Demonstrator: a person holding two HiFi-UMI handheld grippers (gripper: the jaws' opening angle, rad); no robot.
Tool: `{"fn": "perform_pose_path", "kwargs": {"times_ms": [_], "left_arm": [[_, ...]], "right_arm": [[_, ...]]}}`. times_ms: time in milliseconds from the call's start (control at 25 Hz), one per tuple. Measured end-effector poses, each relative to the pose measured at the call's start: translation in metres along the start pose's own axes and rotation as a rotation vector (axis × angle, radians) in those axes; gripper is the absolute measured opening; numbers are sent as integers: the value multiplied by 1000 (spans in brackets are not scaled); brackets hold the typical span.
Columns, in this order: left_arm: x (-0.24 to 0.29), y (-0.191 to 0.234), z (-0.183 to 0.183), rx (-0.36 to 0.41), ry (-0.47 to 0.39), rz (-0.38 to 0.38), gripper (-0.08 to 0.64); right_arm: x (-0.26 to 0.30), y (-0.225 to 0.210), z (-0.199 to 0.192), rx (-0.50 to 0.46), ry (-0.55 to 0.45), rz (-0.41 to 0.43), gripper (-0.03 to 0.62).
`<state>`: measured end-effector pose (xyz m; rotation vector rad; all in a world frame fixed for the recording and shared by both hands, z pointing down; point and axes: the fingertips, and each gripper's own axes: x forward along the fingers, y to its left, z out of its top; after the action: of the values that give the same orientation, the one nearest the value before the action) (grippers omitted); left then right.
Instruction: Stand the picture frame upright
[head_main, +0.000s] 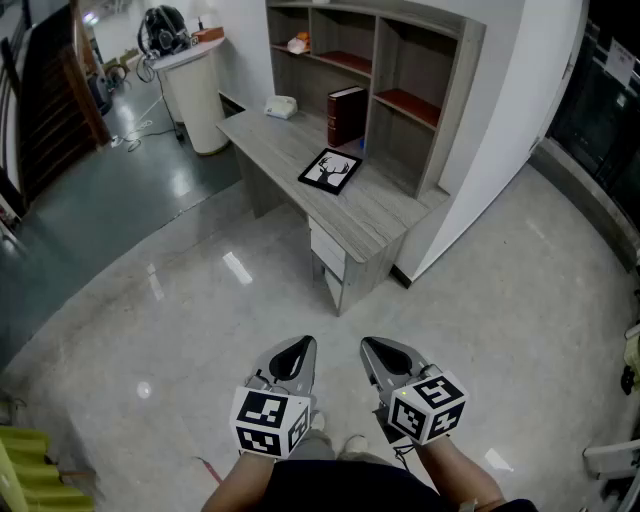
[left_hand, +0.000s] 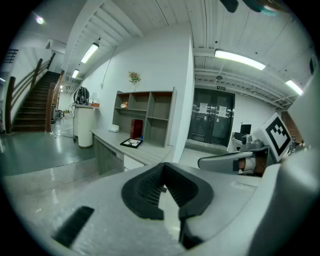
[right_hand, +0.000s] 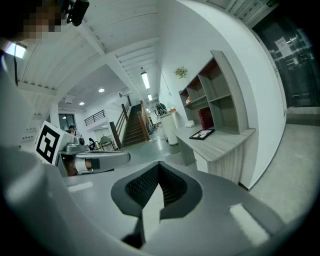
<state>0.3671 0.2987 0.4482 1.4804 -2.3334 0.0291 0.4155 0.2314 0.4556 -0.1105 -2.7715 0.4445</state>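
The picture frame (head_main: 331, 170) lies flat on the tabletop (head_main: 385, 218), far ahead of both tools. The left tool (head_main: 303, 346) and right tool (head_main: 368, 347) sit side by side, jaws fully closed and empty.

Open floor (head_main: 180, 330) is stretching to the desk (head_main: 385, 215); a red book (head_main: 346, 115) and shelf unit (head_main: 455, 110) are standing close behind the picture frame (head_main: 331, 170)

picture frame (left_hand: 133, 143) motif too small, forearms (head_main: 455, 478) cropped
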Motion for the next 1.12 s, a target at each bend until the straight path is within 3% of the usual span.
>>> {"fn": "perform_pose_path", "kwargs": {"times_ms": [520,1120], "left_arm": [[15,18,0,6,17,-49,-5],[20,77,7,12,42,-81,-6]], "right_arm": [[23,-1,8,52,-26,-30,0],[79,14,17,50,-8,-68,0]]}}
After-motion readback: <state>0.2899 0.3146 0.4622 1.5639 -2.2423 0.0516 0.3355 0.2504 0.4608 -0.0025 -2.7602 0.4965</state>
